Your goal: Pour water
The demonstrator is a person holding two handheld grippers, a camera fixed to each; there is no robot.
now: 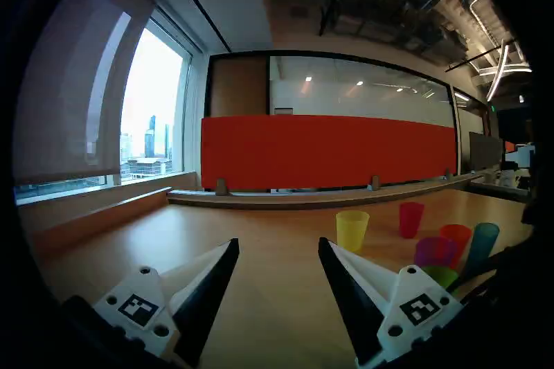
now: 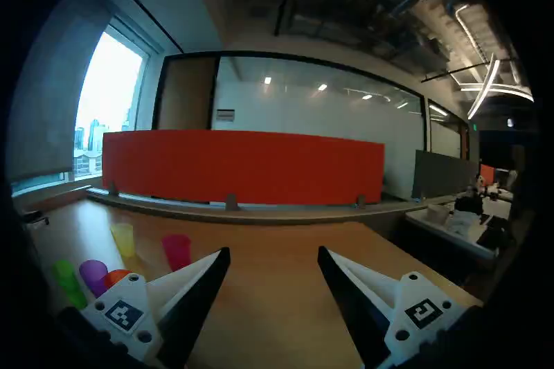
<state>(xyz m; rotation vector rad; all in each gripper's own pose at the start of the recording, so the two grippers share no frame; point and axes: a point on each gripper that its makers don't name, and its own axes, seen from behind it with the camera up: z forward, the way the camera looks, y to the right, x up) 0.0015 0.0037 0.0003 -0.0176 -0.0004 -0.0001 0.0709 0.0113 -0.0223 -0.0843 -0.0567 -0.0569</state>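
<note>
Jaws of left gripper (image 1: 278, 240) and right gripper (image 2: 273, 249) gape; cups (image 1: 435, 251) stand clear ahead.

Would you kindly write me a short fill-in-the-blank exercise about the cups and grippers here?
1. The left gripper and right gripper both have jaws ___.
2. Each gripper holds ___.
3. In the left gripper view, the cup just left of the red cup is ___.
Missing words: open; nothing; yellow.
</note>
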